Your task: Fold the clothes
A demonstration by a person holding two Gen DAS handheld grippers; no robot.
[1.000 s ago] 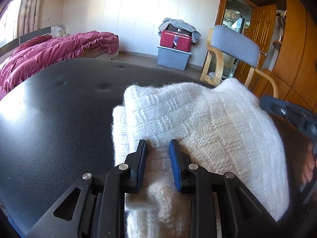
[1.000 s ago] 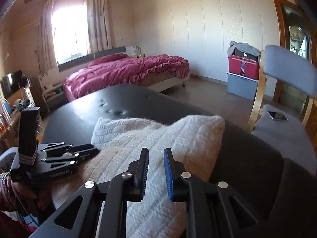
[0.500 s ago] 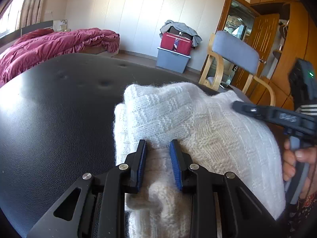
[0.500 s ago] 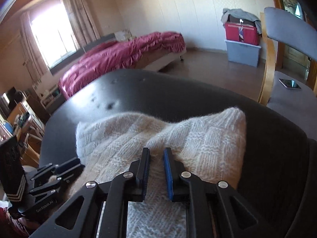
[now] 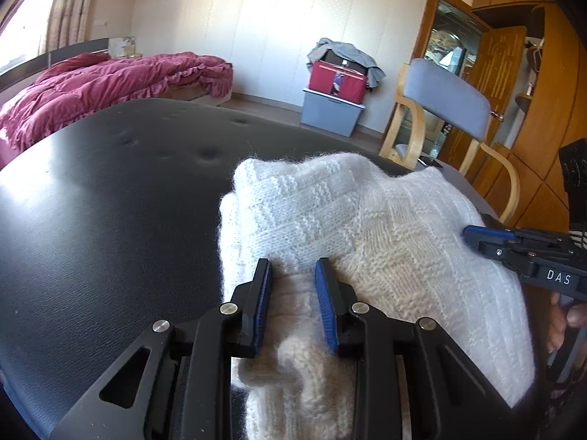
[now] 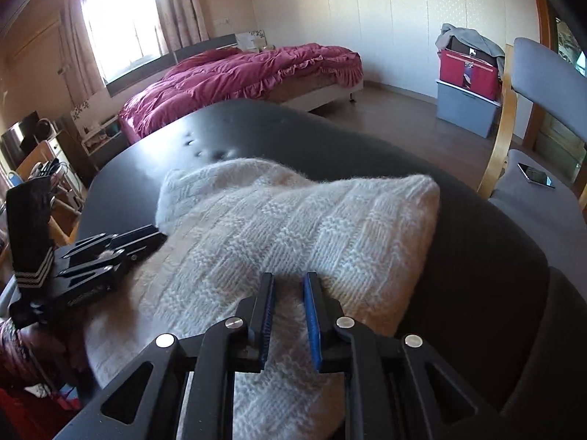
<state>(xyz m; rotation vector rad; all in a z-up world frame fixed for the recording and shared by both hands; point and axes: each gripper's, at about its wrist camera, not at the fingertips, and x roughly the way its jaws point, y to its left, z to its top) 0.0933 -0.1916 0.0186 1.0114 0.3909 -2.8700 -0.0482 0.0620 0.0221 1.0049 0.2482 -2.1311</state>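
Note:
A white knitted sweater (image 5: 348, 220) lies folded into a thick bundle on the black padded table (image 5: 110, 201). My left gripper (image 5: 292, 275) is at the bundle's near left edge, with a bunched fold of knit between its blue pads. In the right wrist view the sweater (image 6: 293, 227) spreads ahead on the table (image 6: 477, 238). My right gripper (image 6: 288, 282) is shut on its near edge. The right gripper (image 5: 467, 234) shows at the sweater's right side in the left wrist view. The left gripper (image 6: 146, 238) shows at its left side in the right wrist view.
A grey chair with a wooden frame (image 5: 447, 95) stands just past the table's far right edge, and a phone (image 6: 535, 175) lies on its seat. A bed with a red quilt (image 6: 238, 77) and stacked storage boxes (image 5: 334, 106) stand further off.
My right gripper has come down and forward onto the sweater's right edge and narrowed on the knit. The left gripper has hardly moved and keeps its fold.

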